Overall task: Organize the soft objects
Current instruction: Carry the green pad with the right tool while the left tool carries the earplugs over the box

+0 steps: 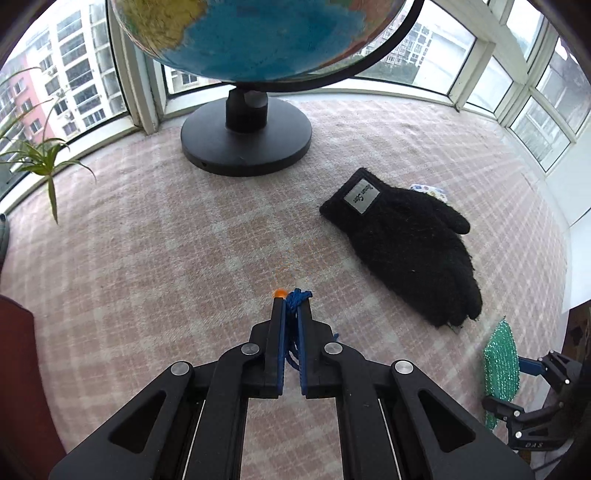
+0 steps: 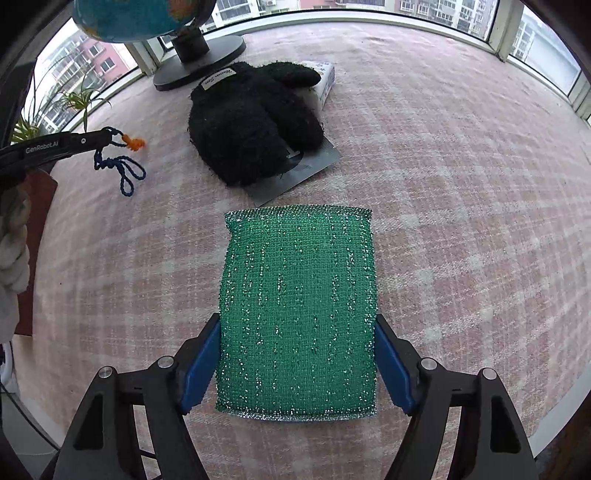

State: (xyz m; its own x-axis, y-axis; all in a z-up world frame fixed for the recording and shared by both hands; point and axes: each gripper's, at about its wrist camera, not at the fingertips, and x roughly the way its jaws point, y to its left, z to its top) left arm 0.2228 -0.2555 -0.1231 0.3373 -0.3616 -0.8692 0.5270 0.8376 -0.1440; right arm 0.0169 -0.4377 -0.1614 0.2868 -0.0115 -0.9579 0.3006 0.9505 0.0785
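Left-wrist view first: left gripper (image 1: 291, 299) has its jaws pressed together on a blue cord (image 1: 294, 314), strands bunched between the blue pads, an orange bead (image 1: 279, 293) showing at the fingertips. Landmark is the globe (image 1: 246, 37) on its black round base, standing by the curved window on pink plaid cloth (image 1: 166, 240). Black glove (image 1: 406, 236) lies on the cloth in front of the globe and to its right, cuff label toward the base, fingers pointing away from it. Green sponge (image 1: 500, 365) shows edge-on far from the globe, at lower right, held in the right gripper. Spider plant (image 1: 40, 158) hangs in left of the globe. Right-wrist view: right gripper (image 2: 297, 354) is clamped on the green sponge (image 2: 297, 306), blue pads against its two long sides, the sponge above the cloth well short of the globe (image 2: 140, 18). Black glove (image 2: 251, 118) sits just in front of the globe base, resting on a grey booklet (image 2: 310, 162) and partly over a white packet (image 2: 325, 79). Left gripper (image 2: 110, 138) enters left of the glove, blue cord (image 2: 122, 166) dangling in loops from it, orange bead (image 2: 135, 143) beside the tip.
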